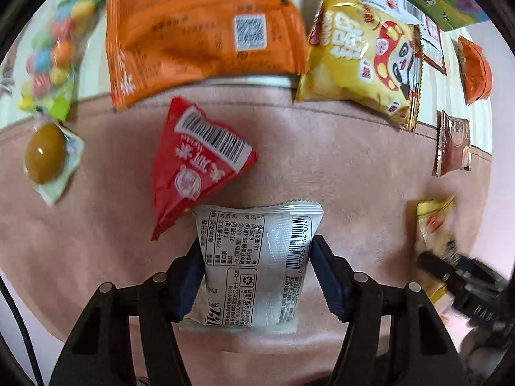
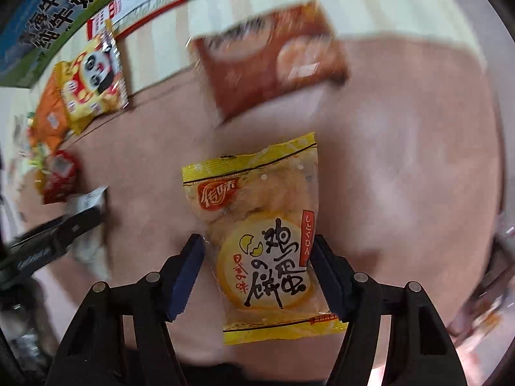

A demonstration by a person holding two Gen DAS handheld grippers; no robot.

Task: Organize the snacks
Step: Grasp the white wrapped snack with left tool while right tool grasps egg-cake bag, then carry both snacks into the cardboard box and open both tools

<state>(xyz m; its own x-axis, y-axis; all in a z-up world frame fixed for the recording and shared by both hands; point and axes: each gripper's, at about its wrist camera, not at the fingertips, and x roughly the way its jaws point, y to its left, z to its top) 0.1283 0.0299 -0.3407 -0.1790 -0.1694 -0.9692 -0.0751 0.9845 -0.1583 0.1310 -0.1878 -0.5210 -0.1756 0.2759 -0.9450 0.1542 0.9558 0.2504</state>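
My left gripper (image 1: 256, 267) is shut on a silver snack packet (image 1: 254, 267), barcode side up, held over the pink mat (image 1: 354, 177). A red triangular packet (image 1: 193, 167) lies just beyond it. My right gripper (image 2: 257, 267) has its blue pads on both sides of a yellow egg-cracker packet (image 2: 260, 241) and holds it over the mat (image 2: 402, 160). The right gripper also shows at the right edge of the left wrist view (image 1: 450, 267), and the left gripper with its silver packet at the left edge of the right wrist view (image 2: 77, 218).
Beyond the mat lie an orange bag (image 1: 199, 32), a yellow panda bag (image 1: 363, 61), a candy bag (image 1: 51, 58), a wrapped egg (image 1: 45, 154), a brown packet (image 1: 454, 144), an orange cup snack (image 1: 474, 70) and a milk carton box (image 2: 48, 16). The brown packet is close ahead in the right wrist view (image 2: 273, 58).
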